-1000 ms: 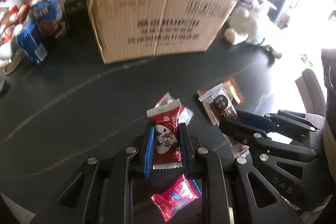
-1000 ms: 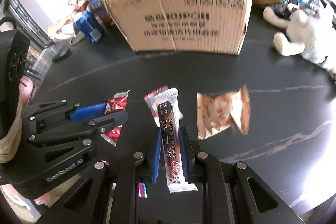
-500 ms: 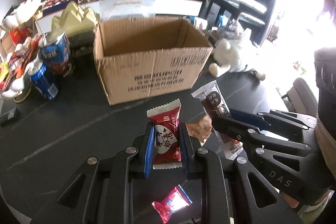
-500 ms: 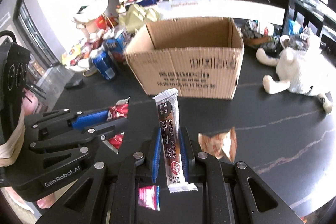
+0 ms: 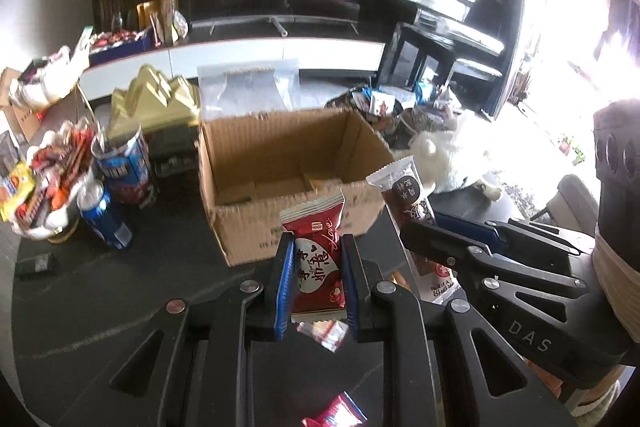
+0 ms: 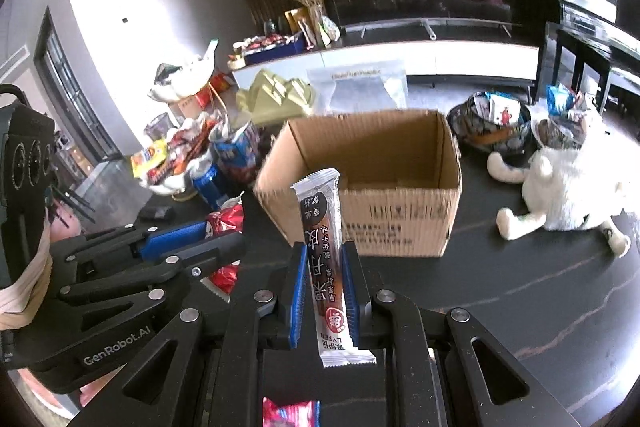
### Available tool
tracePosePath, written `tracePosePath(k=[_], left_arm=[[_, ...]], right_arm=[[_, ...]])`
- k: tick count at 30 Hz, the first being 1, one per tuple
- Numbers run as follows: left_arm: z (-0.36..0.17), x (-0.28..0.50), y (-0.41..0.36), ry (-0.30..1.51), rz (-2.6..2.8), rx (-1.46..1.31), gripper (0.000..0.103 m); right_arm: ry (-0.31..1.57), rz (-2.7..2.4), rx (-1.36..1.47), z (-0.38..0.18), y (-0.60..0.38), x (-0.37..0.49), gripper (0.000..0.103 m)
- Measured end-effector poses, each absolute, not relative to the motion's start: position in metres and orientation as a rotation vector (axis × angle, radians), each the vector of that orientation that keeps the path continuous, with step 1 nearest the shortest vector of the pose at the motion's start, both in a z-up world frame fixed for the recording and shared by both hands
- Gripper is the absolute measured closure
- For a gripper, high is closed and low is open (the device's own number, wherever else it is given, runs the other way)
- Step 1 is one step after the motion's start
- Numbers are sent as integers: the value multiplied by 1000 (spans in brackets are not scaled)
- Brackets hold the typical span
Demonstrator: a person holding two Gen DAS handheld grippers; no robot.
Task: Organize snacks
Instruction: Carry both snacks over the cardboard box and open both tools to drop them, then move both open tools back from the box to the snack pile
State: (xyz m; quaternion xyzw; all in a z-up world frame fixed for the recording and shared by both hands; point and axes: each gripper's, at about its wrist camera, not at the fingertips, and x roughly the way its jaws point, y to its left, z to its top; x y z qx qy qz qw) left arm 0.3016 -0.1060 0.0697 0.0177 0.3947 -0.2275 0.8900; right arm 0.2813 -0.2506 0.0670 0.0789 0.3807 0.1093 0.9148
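Observation:
My left gripper [image 5: 316,247] is shut on a red snack packet [image 5: 318,259] held upright, above the dark table and in front of the open cardboard box [image 5: 296,183]. My right gripper [image 6: 323,255] is shut on a long white-and-brown snack bar [image 6: 324,247], also short of the box [image 6: 380,187]. In the left wrist view the right gripper [image 5: 424,227] and its bar [image 5: 412,199] show at the right. In the right wrist view the left gripper [image 6: 224,235] with the red packet [image 6: 224,219] shows at the left. The box's floor looks bare.
Small red packets lie on the table [image 5: 100,307] below the grippers [image 5: 336,415] [image 6: 290,413]. Blue cans [image 5: 106,215] and a heap of snacks [image 5: 44,183] stand left of the box. A white plush toy [image 6: 560,187] lies to its right, a snack basket [image 6: 492,127] behind.
Both grippers have risen with their snacks still gripped. The view now looks over the box's rim into its inside, and the loose packets on the table have dropped lower in view.

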Motion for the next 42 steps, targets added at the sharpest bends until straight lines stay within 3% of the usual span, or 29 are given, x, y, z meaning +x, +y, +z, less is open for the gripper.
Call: tracePosePath(k=[12,33,35,37,39,42], left_arm=[[92,340,-110,777,-454,62,80],[59,440,-121,834,-405,41,80],[56,446,-122,831,-386,49,77],[53,449,-122,824,-363,63,59],[51,450,-119,814,-341,62,55],[51,443,-115,804,-334,60,55]], right_arm=[[732,199,156,92,-259,322,85],[726,169,178,72,-273,415,84],[735,166,174,66,-274,423,84],[742,151,155,62,-273,427,83],[746,124,134,58,-272,429,65],[747,112,137,54,-273,424,60]])
